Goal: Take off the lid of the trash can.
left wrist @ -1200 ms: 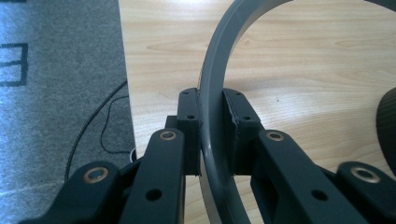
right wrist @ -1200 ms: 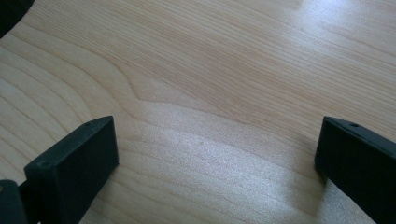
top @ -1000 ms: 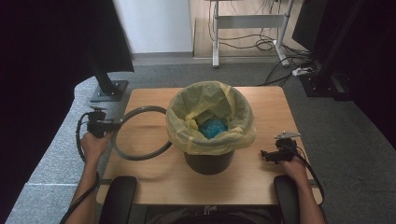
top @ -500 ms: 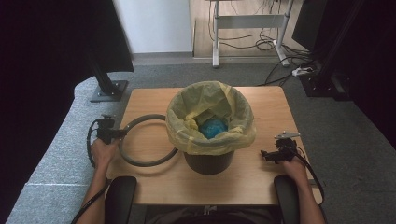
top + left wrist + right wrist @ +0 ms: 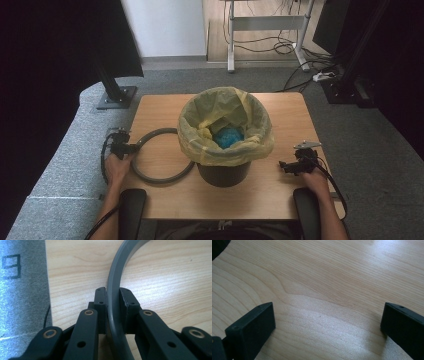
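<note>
The grey ring (image 5: 159, 156) lies at the left of the wooden table (image 5: 280, 195), just beside the black bin (image 5: 223, 172), which stands at the middle of the table. The left gripper (image 5: 131, 148) holds the ring at its left edge: in the left gripper view the two black jaws press on the ring's band (image 5: 113, 297) from either side, nearly closed on it, and the band curves up and away to the right over the pale wood. The person's left hand (image 5: 118, 167) comes in low at the table's left edge, with the gripper pointing right towards the bin. The right gripper (image 5: 284, 165) rests at the right side of the table, well apart from the bin, and its jaws stand wide open over bare wood with nothing between them, as the right gripper view shows. The ring is a thin, plain grey hoop, open in the middle. The bin is lined with a yellow bag (image 5: 225, 145) folded over its rim, and something blue (image 5: 229, 136) lies inside. Compared with a second ago, the left hand and the ring sit lower and nearer the person, the ring now close to flat on the wood; the right hand has not moved.
</note>
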`<state>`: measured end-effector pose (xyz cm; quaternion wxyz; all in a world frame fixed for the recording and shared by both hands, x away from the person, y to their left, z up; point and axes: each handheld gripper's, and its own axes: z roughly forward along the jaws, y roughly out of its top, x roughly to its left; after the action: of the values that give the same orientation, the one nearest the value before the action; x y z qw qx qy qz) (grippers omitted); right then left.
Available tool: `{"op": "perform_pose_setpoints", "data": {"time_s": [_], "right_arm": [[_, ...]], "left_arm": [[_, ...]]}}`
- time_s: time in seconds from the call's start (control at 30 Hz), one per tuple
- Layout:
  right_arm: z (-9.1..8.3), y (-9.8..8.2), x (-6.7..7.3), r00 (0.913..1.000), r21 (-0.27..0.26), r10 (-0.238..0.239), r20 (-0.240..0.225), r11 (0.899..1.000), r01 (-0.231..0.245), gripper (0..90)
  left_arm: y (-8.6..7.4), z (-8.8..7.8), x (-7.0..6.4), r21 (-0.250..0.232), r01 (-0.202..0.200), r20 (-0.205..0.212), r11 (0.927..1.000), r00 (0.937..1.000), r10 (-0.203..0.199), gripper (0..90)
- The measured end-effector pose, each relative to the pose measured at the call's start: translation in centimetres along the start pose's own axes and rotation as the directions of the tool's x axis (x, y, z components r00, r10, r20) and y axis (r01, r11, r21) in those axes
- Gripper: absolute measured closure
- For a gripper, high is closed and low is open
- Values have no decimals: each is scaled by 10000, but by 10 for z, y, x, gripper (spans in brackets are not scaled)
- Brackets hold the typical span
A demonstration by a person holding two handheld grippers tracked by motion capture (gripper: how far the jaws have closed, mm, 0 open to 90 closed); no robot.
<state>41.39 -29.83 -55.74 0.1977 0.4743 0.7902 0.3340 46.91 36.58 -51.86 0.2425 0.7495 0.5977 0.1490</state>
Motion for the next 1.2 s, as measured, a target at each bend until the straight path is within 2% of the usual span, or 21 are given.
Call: {"op": "perform_pose_setpoints", "data": {"time_s": [0.2, 0.27, 0.3, 0.57, 0.83, 1.07, 1.2], "right_arm": [[0, 0, 0, 10000, 0, 1, 0, 10000, -1, 0], [0, 0, 0, 10000, 1, 1, -1, 10000, -1, 0], [0, 0, 0, 10000, 0, 1, 1, 10000, -1, 0], [0, 0, 0, 10000, 3, -6, 1, 10000, 6, 0], [0, 0, 0, 10000, -10, 5, 8, 10000, -5, 0], [0, 0, 1, 10000, -7, 0, -15, 10000, 0, 0], [-1, -1, 1, 10000, -15, -37, -48, 10000, 37, 0]], "left_arm": [[-6, 5, -5, -403, -281, -27, 9988, 9996, 280, 738], [-8, 6, -8, -540, -473, 32, 9974, 9989, 475, 649], [-9, 7, -11, -617, -675, -120, 9958, 9977, 669, 619], [-12, 10, -17, -829, -863, 5, 9928, 9962, 866, 404], [-17, 17, -23, -1092, -1312, 293, 9853, 9904, 1352, 135], [-20, 21, -26, -1166, -1510, 435, 9816, 9866, 1570, 0], [-21, 20, -26, -1177, -1554, 461, 9808, 9858, 1618, 0]]}}
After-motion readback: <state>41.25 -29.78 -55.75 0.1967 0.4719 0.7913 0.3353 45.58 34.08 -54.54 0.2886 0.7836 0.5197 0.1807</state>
